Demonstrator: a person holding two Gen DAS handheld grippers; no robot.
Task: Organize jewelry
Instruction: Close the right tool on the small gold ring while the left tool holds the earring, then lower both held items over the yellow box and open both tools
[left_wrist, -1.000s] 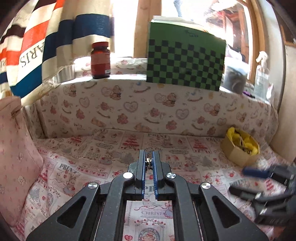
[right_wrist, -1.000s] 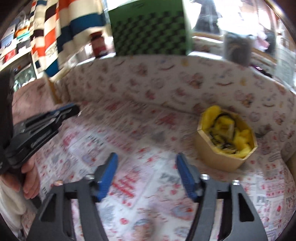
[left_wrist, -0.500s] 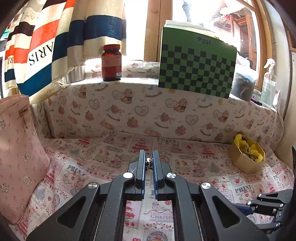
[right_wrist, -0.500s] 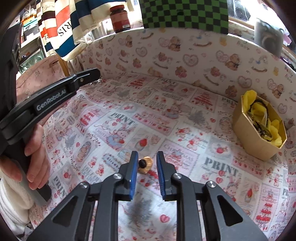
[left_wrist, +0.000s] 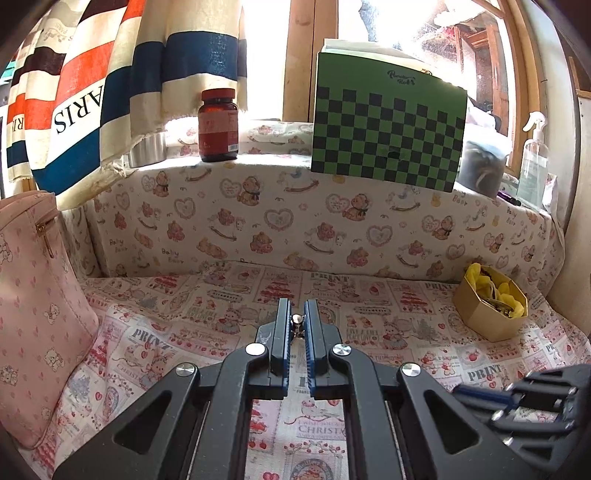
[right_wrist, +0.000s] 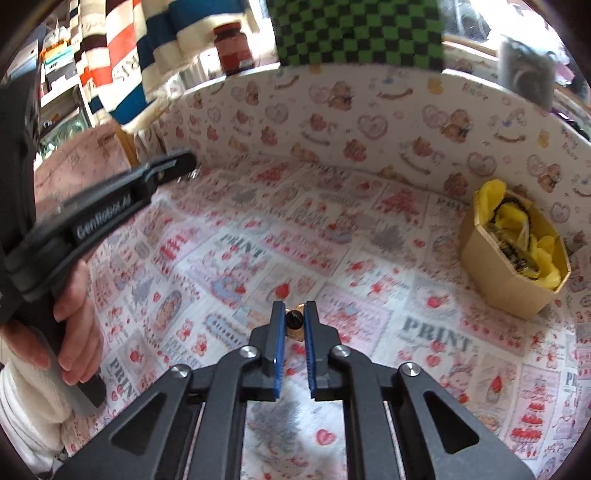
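Note:
My left gripper is shut on a small silver jewelry piece, held above the printed cloth. In the right wrist view that gripper reaches in from the left, held by a hand. The jaws of my right gripper are closing, and the pads press on a small gold piece with a black bead low over the cloth. A gold octagonal box lined with yellow tissue holds dark jewelry at the right. In the left wrist view the box stands far right and the right gripper is at the lower right.
A pink bag leans at the left. The cloth rises into a back wall with a ledge. On the ledge stand a brown bottle, a green checked board, a dark jar and a spray bottle.
My right gripper went from wide open to closed around the gold piece lying on the cloth. My left gripper kept its hold on the silver piece and stayed put.

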